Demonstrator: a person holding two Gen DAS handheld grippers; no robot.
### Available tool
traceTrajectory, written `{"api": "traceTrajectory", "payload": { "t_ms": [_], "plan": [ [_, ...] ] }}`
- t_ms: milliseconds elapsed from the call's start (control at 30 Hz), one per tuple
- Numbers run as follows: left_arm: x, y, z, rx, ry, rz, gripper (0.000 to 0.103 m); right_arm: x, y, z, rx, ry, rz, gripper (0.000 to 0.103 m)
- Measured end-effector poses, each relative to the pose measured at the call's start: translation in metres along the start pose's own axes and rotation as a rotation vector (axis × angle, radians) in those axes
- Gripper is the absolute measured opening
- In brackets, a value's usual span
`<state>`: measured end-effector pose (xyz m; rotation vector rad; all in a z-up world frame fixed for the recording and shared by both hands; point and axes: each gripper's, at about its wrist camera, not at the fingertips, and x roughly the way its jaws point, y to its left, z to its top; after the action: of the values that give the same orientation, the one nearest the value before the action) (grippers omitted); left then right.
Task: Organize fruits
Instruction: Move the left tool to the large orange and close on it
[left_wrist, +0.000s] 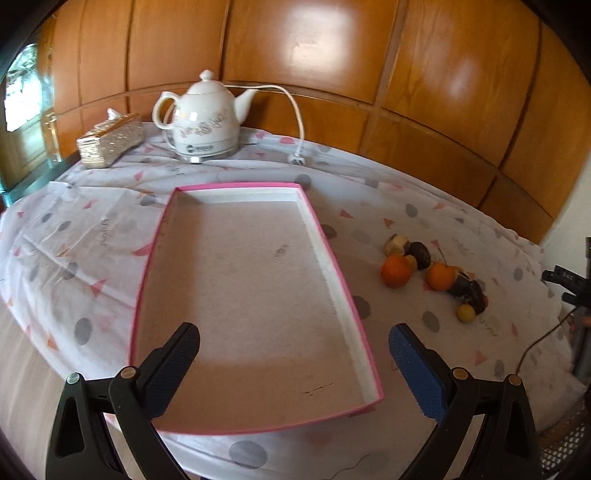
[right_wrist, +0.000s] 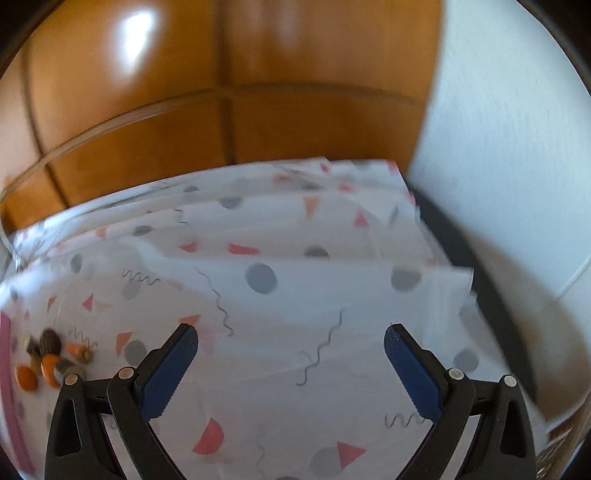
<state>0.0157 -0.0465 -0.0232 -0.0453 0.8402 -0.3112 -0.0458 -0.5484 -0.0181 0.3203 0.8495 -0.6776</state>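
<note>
A shallow pink-rimmed tray (left_wrist: 332, 254) lies on the patterned tablecloth, with nothing in it. My left gripper (left_wrist: 293, 343) is open and empty, hovering over the tray's near end. To the tray's right lies a cluster of small fruits: two oranges (left_wrist: 396, 271) (left_wrist: 440, 276), dark fruits (left_wrist: 419, 253), a small yellow one (left_wrist: 465, 313). My right gripper (right_wrist: 290, 343) is open and empty over bare cloth. The fruit cluster (right_wrist: 44, 358) sits at its far left, beside the tray's pink edge (right_wrist: 7, 354).
A white electric kettle (left_wrist: 207, 118) with cord and plug (left_wrist: 297, 158) stands at the back. A gold tissue box (left_wrist: 110, 140) sits left of it. Wood panelling runs behind. The cloth's right edge (right_wrist: 443, 258) drops off beside a white wall.
</note>
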Motion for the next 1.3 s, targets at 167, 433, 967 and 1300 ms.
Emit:
{"api": "traceTrajectory", "payload": {
  "t_ms": [167,433,967,1300],
  "plan": [
    [0.008,-0.021,0.019,0.085,0.018,-0.047,0.103,0.006,-0.009,0.001,0.044,0.048,-0.009,0.102],
    [0.049,-0.063,0.040,0.197,0.135,-0.102,0.087,0.004,-0.009,0.001,0.048,0.051,0.022,0.102],
    [0.139,-0.127,0.059,0.341,0.259,-0.102,0.056,-0.002,-0.007,0.003,0.043,0.036,0.067,0.102],
    [0.146,-0.116,0.055,0.230,0.274,-0.153,0.039,0.008,-0.032,0.007,0.155,0.072,0.033,0.086]
  ]
}}
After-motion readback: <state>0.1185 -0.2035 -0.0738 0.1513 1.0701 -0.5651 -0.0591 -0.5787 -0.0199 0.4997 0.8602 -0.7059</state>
